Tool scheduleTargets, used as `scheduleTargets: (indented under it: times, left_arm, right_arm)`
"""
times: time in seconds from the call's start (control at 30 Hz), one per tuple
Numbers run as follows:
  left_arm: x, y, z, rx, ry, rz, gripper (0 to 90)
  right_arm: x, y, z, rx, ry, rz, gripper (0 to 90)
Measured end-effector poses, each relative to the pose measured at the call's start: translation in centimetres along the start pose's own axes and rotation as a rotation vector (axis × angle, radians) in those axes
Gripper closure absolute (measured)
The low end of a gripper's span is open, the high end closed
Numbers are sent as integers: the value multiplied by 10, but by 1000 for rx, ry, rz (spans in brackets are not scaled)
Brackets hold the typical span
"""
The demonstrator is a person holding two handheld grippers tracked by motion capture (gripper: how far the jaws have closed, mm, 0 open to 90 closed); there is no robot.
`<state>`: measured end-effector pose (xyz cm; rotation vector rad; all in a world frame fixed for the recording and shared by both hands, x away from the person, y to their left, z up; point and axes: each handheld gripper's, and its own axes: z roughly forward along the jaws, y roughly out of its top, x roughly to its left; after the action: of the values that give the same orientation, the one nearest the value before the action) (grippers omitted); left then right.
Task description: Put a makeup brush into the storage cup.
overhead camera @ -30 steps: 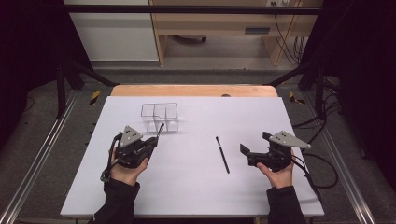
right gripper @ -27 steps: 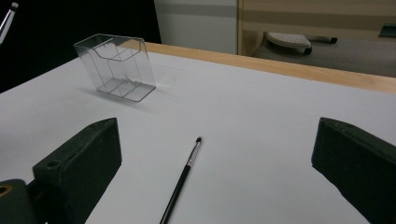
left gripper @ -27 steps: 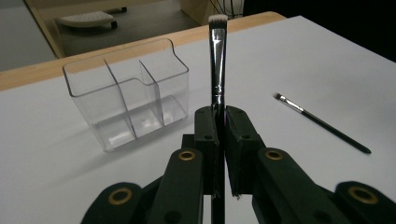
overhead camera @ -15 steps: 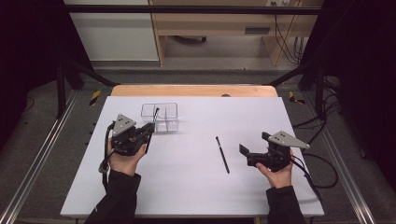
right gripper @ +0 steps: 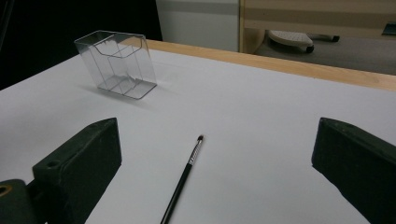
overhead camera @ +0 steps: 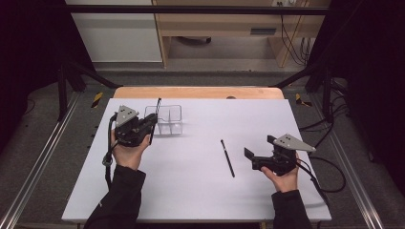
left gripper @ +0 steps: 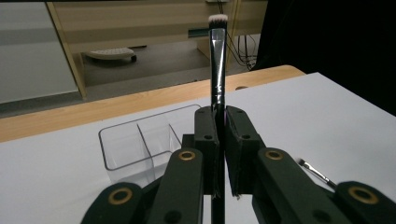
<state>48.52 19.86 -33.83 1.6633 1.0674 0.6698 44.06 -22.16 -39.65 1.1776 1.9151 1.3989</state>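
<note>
two claws on show. left claw (overhead camera: 149, 125) pressed together on a makeup brush (left gripper: 217, 70), pinched low on the black handle so most of the shaft and the pale bristle tip stand upright above the jaws; the handle end sticks out below the grip. brush sits just beside the clear organizer (overhead camera: 169, 119), at its near-left edge, not inside a compartment yet. organizer is a divided see-through plastic box at the back-left of the white tabletop (overhead camera: 191, 191).

right claw (overhead camera: 250, 157) spread wide, pinching nothing, resting low near the right side. second brush (overhead camera: 228, 158), thin and black, lies flat on the tabletop just left of it, small tip pointing away in the right gripper view (right gripper: 182, 179).

handling guess: both brushes light, stiff, slim, glossy handle so likely slippery and may pivot in the pads; grip mid-handle or near the ferrule, keep off the bristles, those are soft and splay. flat one is hard to pinch off the surface, needs pads either side of the shaft. organizer looks light, could slide or tip if bumped.
</note>
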Motion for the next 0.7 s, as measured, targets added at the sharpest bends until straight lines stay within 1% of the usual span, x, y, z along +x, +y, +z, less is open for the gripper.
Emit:
scheduleTargets:
  times: [0.17, 0.27, 0.47, 0.7]
  left_arm:
    - [3, 3, 9, -4, 13, 7, 834]
    - [5, 6, 13, -8, 9, 2, 835]
    - [8, 19, 22, -26, 15, 3, 835]
    - [11, 32, 34, -45, 28, 17, 835]
  right_arm:
    - [0, 0, 0, -1, 0, 0, 19]
    - [0, 0, -1, -6, -1, 3, 19]
    - [0, 0, 0, -2, 1, 1, 18]
    - [-1, 0, 0, -4, 1, 2, 18]
